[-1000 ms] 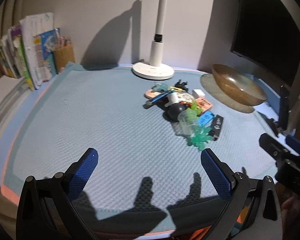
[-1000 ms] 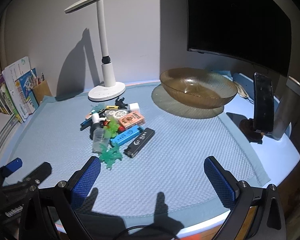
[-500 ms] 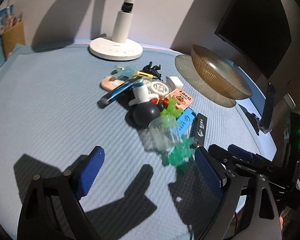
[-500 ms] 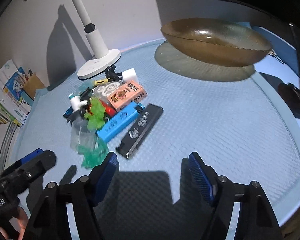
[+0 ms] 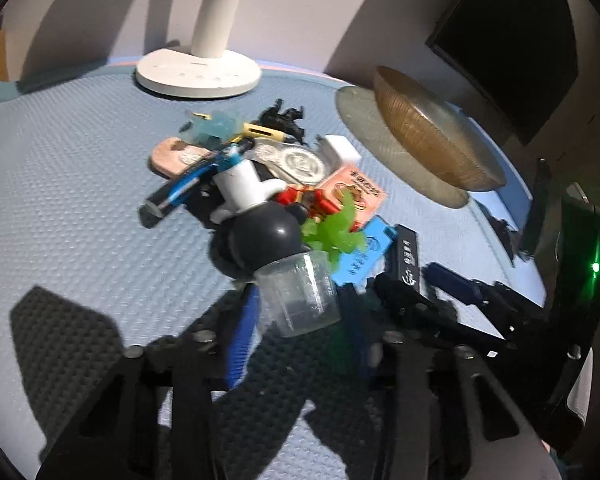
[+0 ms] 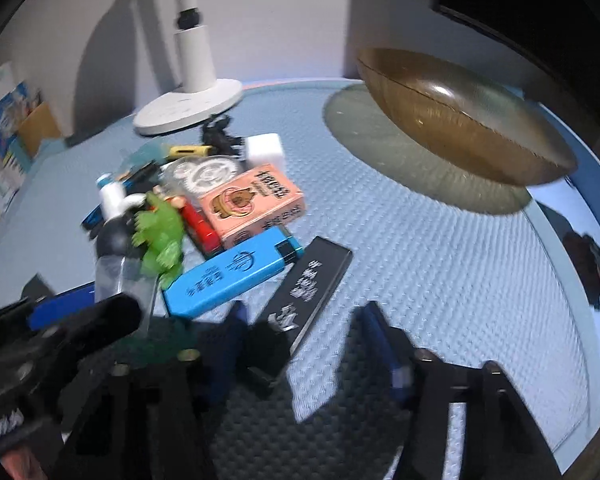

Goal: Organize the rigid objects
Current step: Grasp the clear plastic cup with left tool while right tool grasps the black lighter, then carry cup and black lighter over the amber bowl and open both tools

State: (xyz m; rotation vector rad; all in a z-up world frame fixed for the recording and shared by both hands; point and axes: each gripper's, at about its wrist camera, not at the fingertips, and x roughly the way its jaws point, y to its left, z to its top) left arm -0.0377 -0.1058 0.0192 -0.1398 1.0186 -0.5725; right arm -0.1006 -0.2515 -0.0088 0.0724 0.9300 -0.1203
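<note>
A pile of small rigid objects lies on the blue mat [image 5: 80,220]: a clear plastic cup [image 5: 300,292], a black ball-shaped toy [image 5: 262,236], a green dinosaur [image 6: 162,232], a blue box [image 6: 232,276], a black box [image 6: 304,296] and a pink box [image 6: 252,204]. My left gripper [image 5: 300,320] is open, its blue fingers either side of the clear cup. My right gripper [image 6: 308,332] is open, its fingers either side of the near end of the black box. An amber glass bowl [image 6: 460,120] stands at the back right.
A white lamp base [image 5: 198,72] stands behind the pile. A dark monitor [image 5: 512,36] is at the right wall. A phone on a stand [image 5: 538,204] is by the right edge. Books [image 6: 0,120] line the left.
Both grippers have moved forward and down to the pile. The left one's fingers now flank the clear cup, the right one's the black box. Both jaws have narrowed.
</note>
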